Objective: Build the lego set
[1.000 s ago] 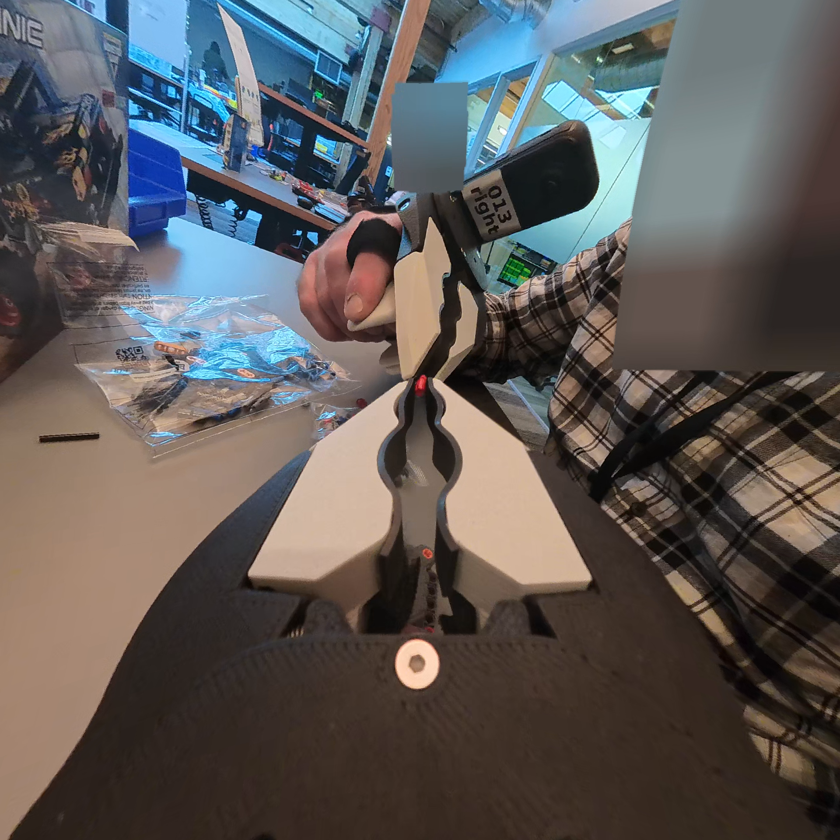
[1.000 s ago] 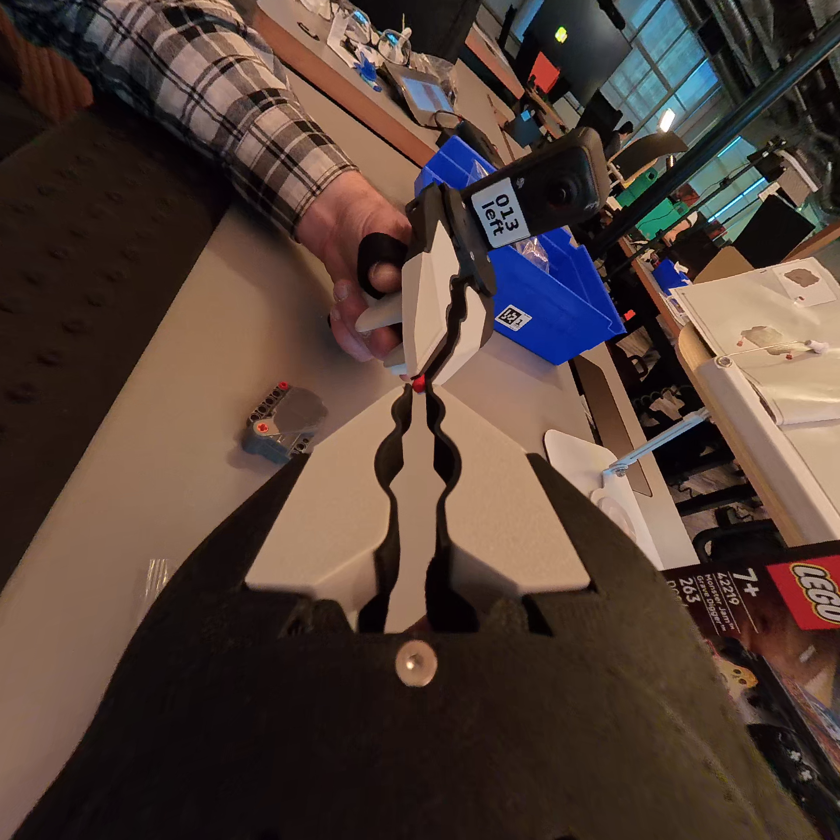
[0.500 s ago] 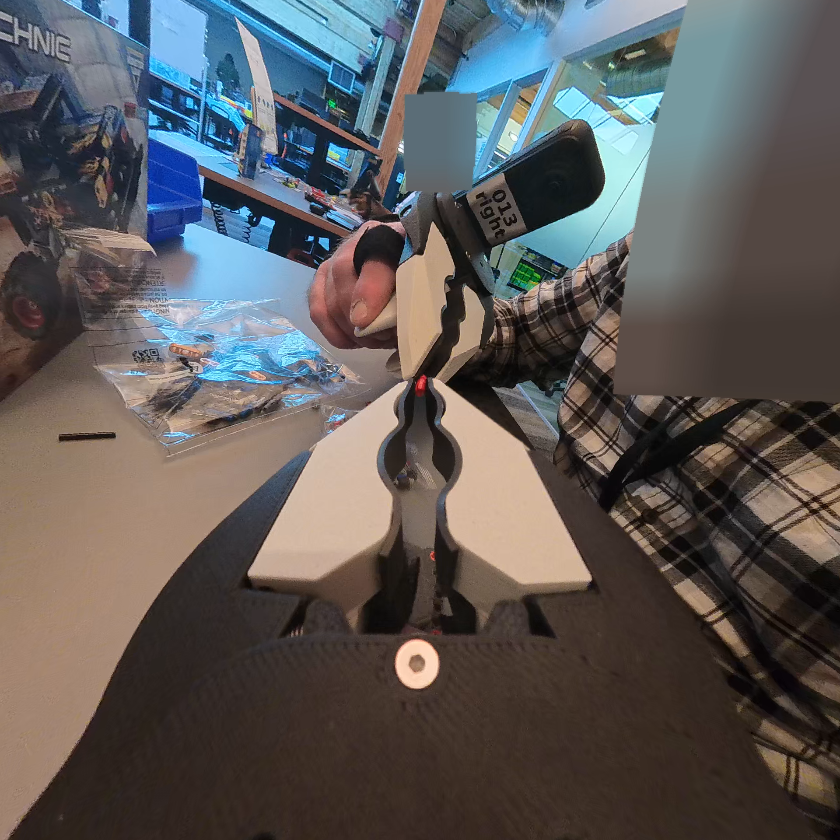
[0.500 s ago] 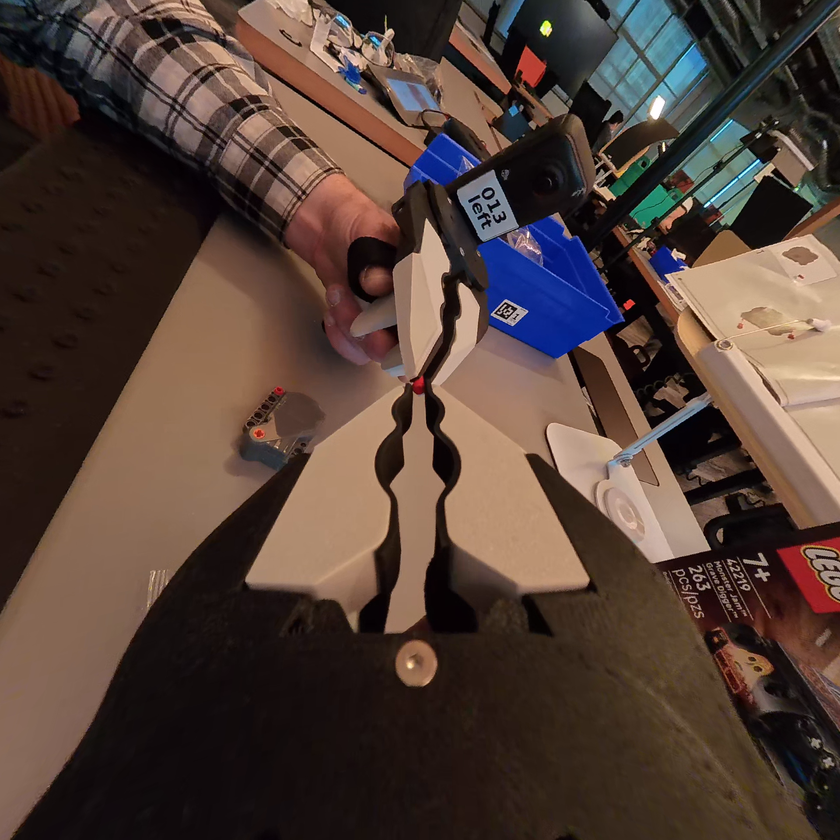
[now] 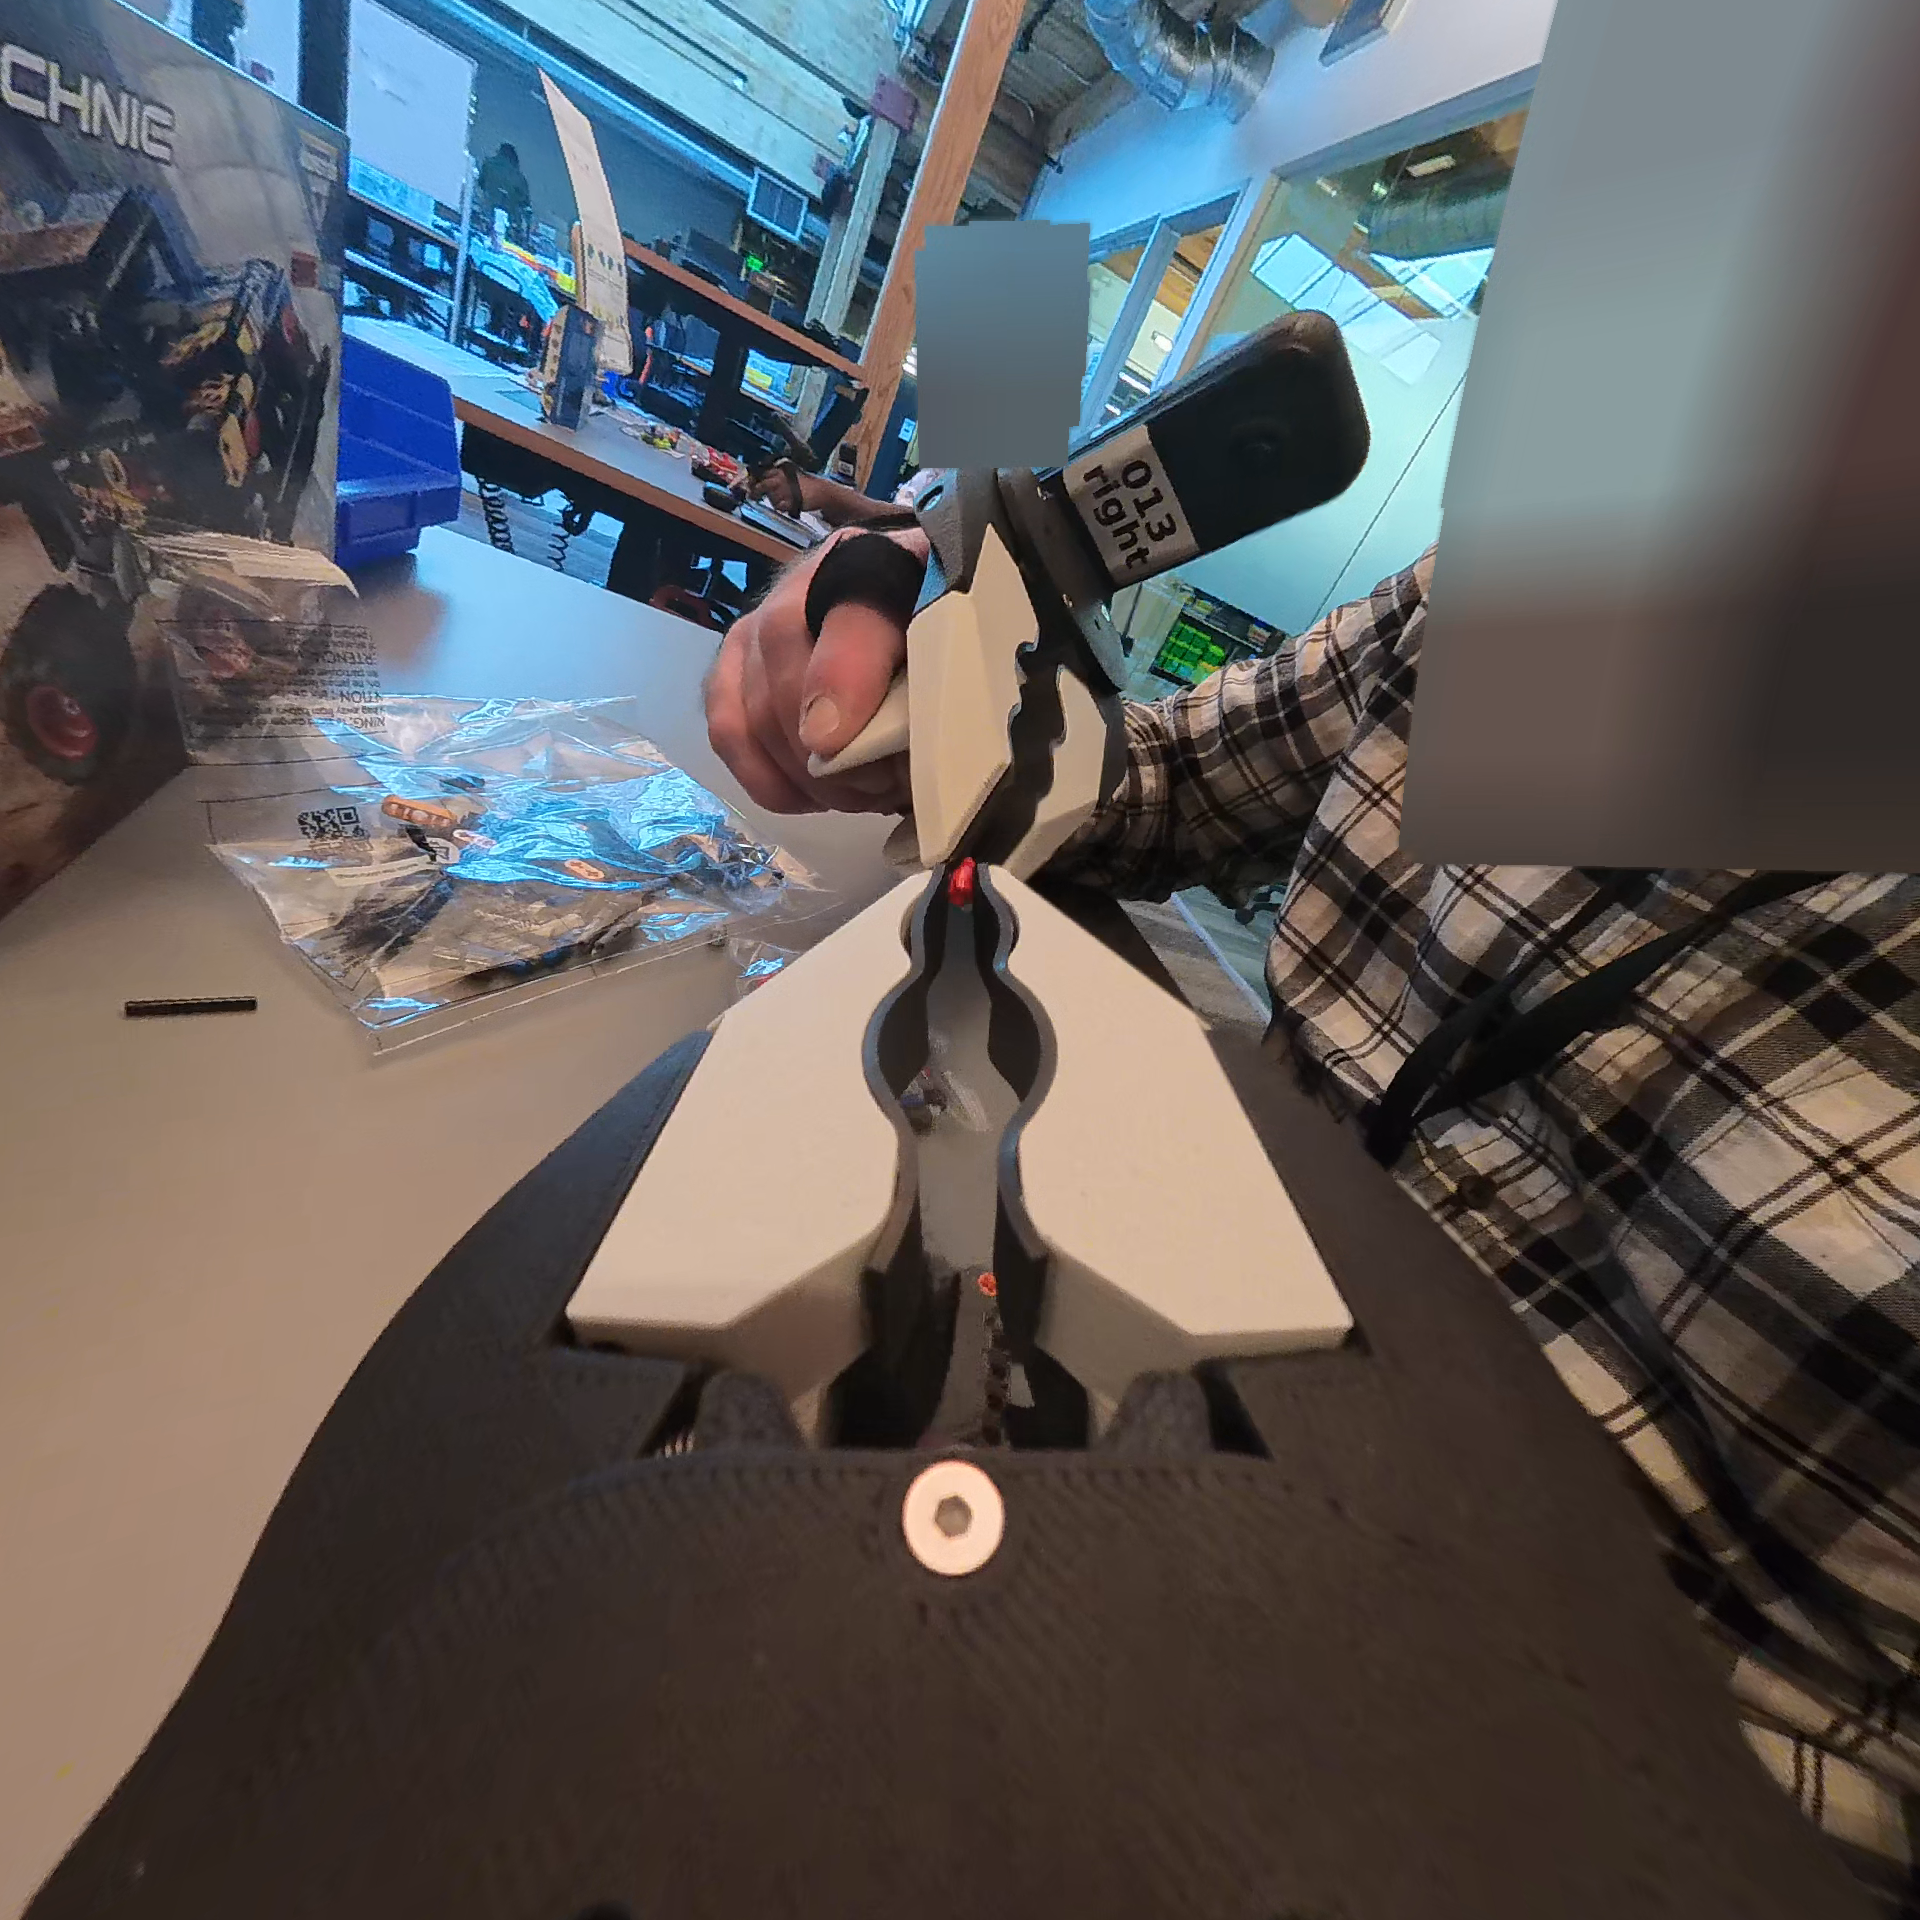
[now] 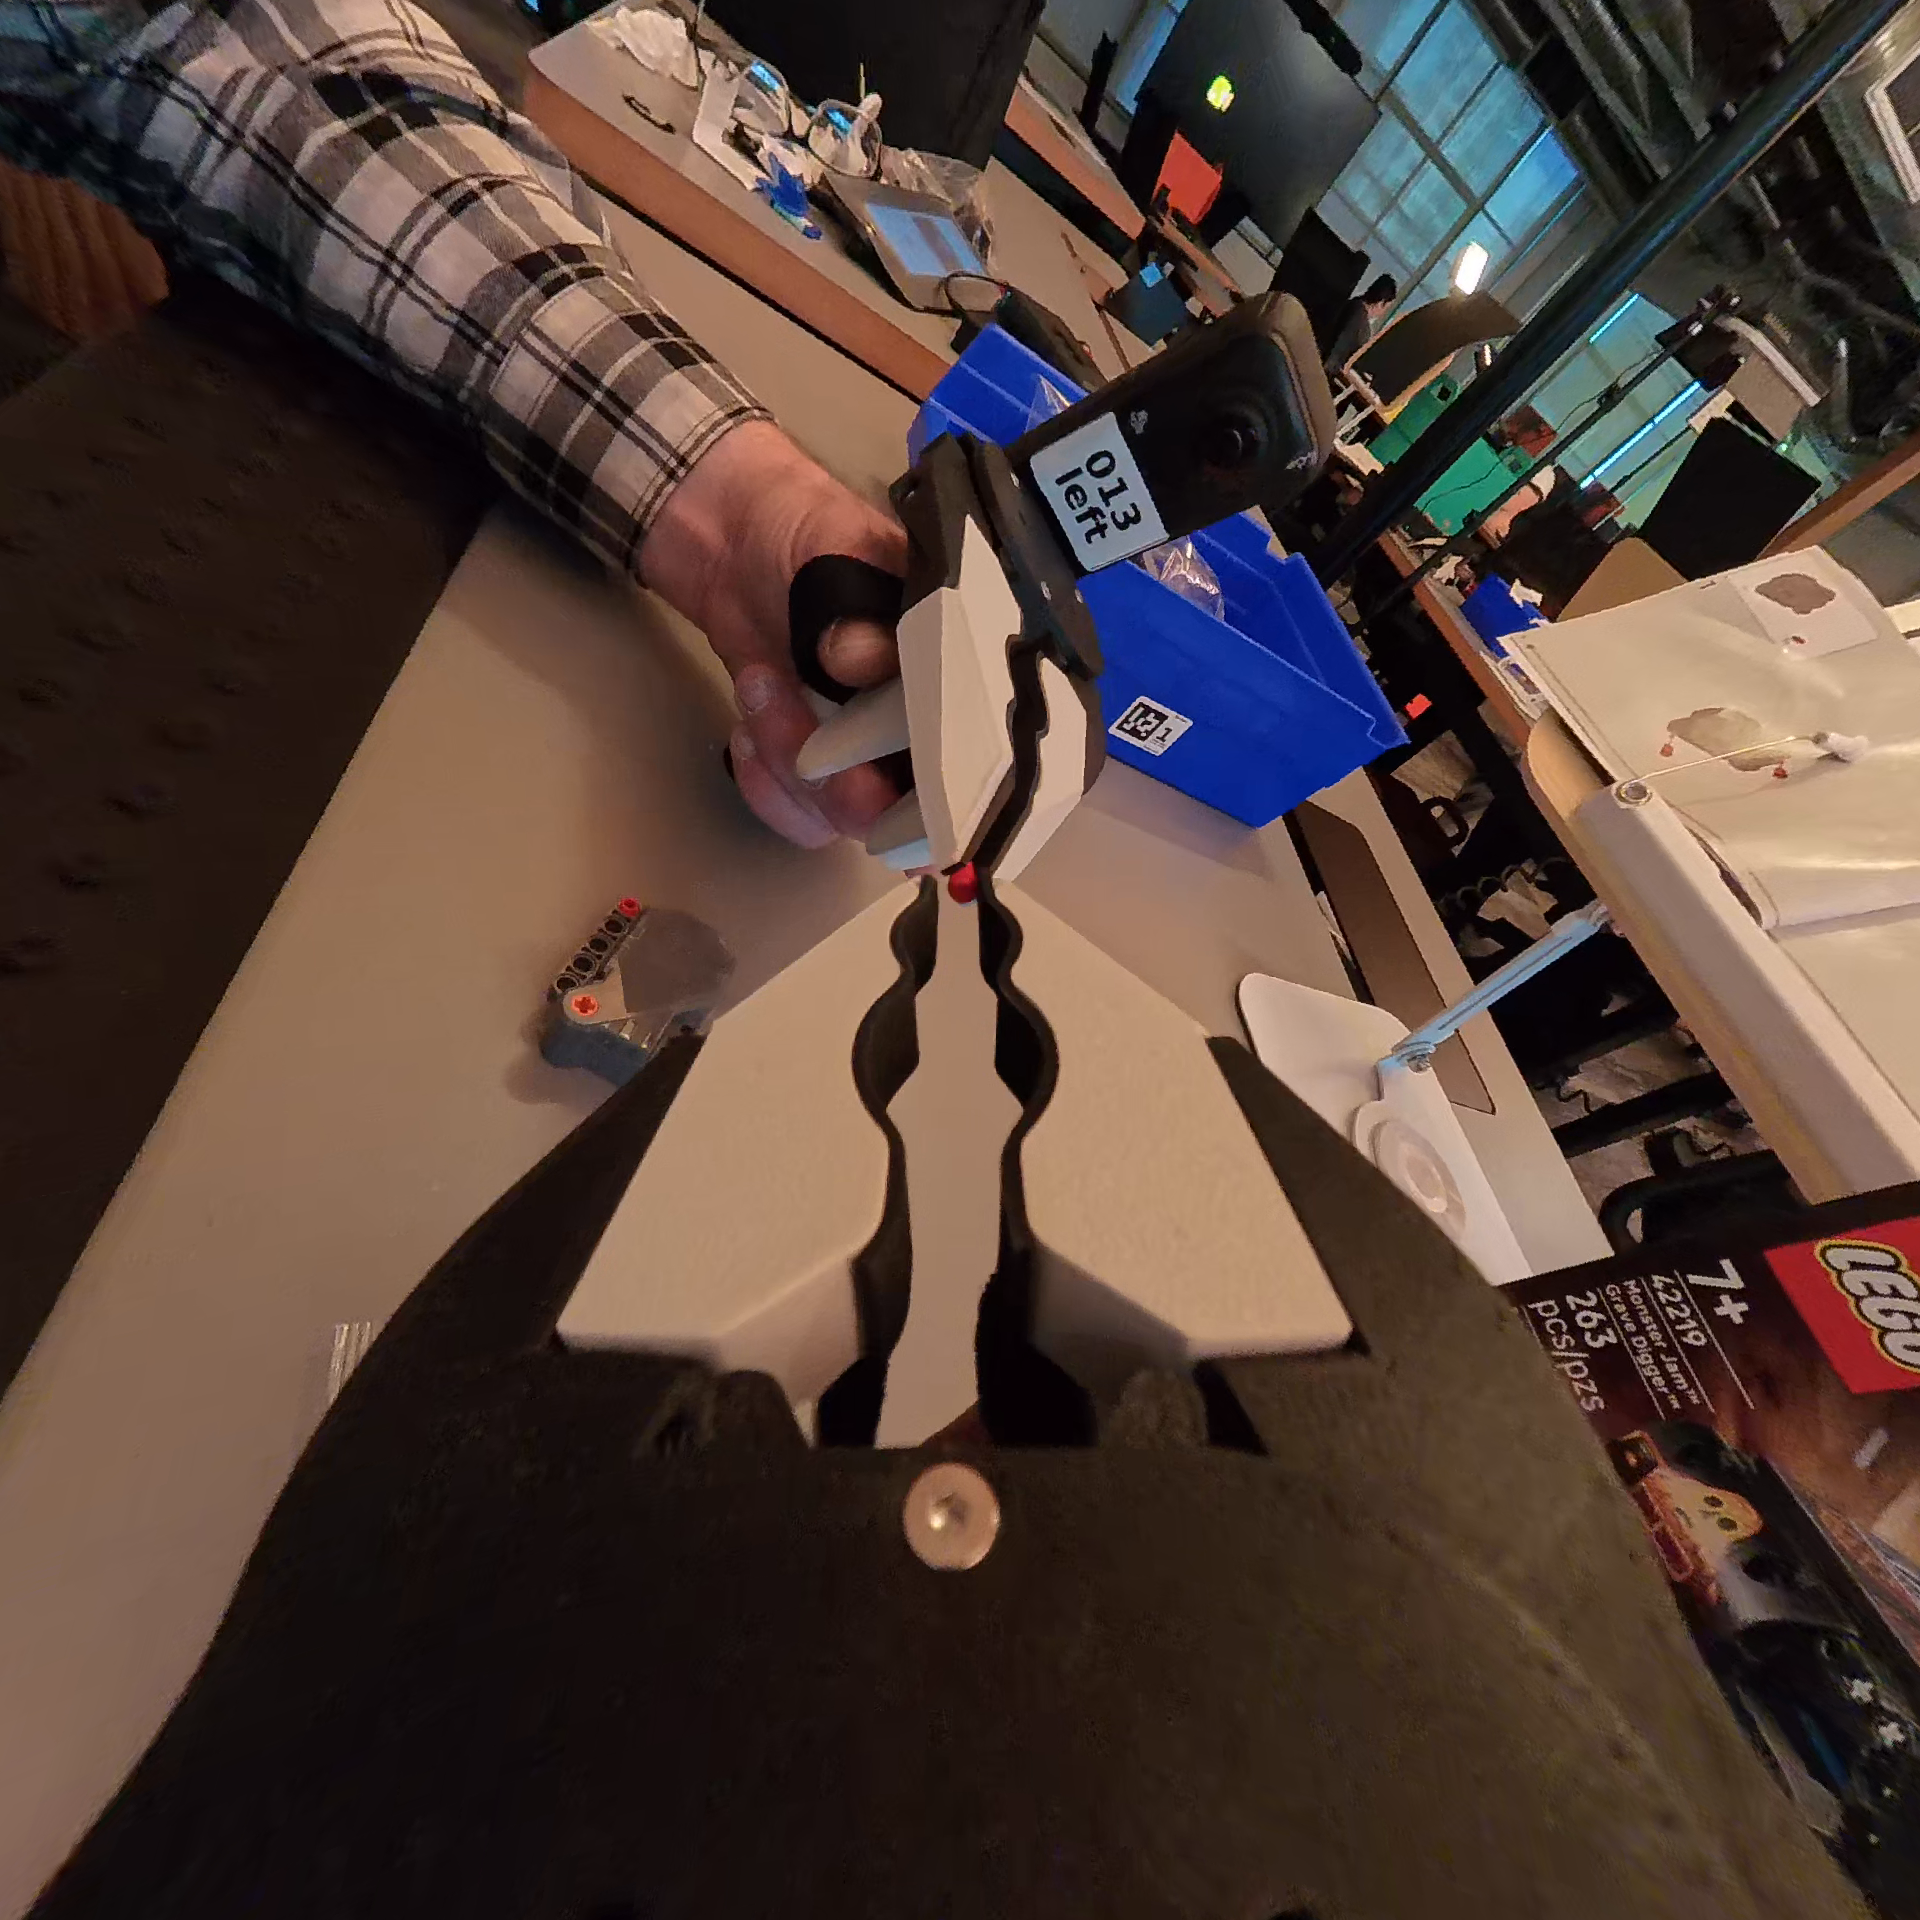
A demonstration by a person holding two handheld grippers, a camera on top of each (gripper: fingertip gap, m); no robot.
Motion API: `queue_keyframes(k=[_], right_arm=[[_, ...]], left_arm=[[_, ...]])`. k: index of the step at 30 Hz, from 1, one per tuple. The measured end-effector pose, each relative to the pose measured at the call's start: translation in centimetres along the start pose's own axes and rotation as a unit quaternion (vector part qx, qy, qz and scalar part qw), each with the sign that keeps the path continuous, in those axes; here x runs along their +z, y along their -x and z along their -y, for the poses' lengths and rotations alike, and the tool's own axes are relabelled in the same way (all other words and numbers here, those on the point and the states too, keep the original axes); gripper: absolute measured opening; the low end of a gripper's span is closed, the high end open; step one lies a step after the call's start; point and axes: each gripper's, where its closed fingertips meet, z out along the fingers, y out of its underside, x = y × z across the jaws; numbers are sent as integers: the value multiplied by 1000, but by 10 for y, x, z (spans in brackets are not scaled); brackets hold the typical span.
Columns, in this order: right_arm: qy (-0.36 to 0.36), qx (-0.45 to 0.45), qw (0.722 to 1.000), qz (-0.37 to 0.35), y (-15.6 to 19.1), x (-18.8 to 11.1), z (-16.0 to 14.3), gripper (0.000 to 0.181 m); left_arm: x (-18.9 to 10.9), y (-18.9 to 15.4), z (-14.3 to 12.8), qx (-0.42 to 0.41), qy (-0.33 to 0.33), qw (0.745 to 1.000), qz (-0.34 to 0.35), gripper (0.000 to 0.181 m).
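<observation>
A small red lego piece (image 5: 961, 883) sits between the tips of both grippers, which meet tip to tip above the grey table (image 5: 260, 1195). My left gripper (image 5: 959, 885) is shut on one end of it. The right gripper (image 5: 961, 847) faces it from above, held by a hand. In the right wrist view the red piece (image 6: 963, 883) sits between the tips of my right gripper (image 6: 958, 896), which is shut on it, and the left gripper (image 6: 951, 860) faces it. A grey lego assembly (image 6: 634, 997) with red pins lies on the table.
Clear bags of lego parts (image 5: 499, 862) and a black axle (image 5: 190, 1006) lie to the left. The lego box (image 5: 135, 416) stands at the far left and also shows in the right wrist view (image 6: 1766, 1455). A blue bin (image 6: 1226, 665) and a white lamp base (image 6: 1351, 1070) stand behind. Both grippers' tips are close together, under 4 cm apart.
Both grippers stay tip to tip on the red piece. The pair has shifted and turned slightly, so more of the box shows in the left wrist view.
</observation>
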Motion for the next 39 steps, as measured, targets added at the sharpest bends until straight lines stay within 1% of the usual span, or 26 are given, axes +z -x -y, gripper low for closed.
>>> queue_keyframes(k=[6,9,16,17,18,19,20,21,24,27,29,33,35,37,39], right_arm=[[-8,38,999,3,-2,0,1,3],[-10,48,999,6,-1,0,1,3],[8,41,999,6,-2,2,-6,2],[9,40,999,6,-2,2,-6,2],[15,36,999,7,-2,2,-8,2],[23,32,999,9,-2,2,-11,2],[29,31,999,13,0,2,-14,2],[36,33,998,25,3,3,-17,2],[73,24,995,70,15,5,-28,2],[110,-1,987,116,30,7,-37,2],[131,-16,979,152,43,9,-42,2],[168,-51,963,205,65,13,-52,2],[180,-68,958,213,70,17,-56,2],[195,-89,952,217,73,19,-62,2],[208,-108,947,221,75,21,-67,2]], left_arm=[[1,0,1,31,5,999,20,1],[1,0,1,21,2,1000,13,2],[1,5,-2,16,8,1000,22,2],[0,5,-1,16,7,1000,24,4],[-1,6,2,17,3,999,27,13],[-4,6,5,19,0,999,29,18],[-8,6,8,24,2,999,34,19],[-12,8,7,35,16,998,45,23],[-20,11,-23,99,125,984,81,32],[-23,0,-54,152,220,961,72,46],[-23,3,-73,179,275,941,84,53],[-26,14,-101,212,352,906,105,48],[-26,15,-110,211,369,900,100,41],[-25,13,-111,212,370,899,95,32],[-23,14,-111,218,371,898,97,30]])
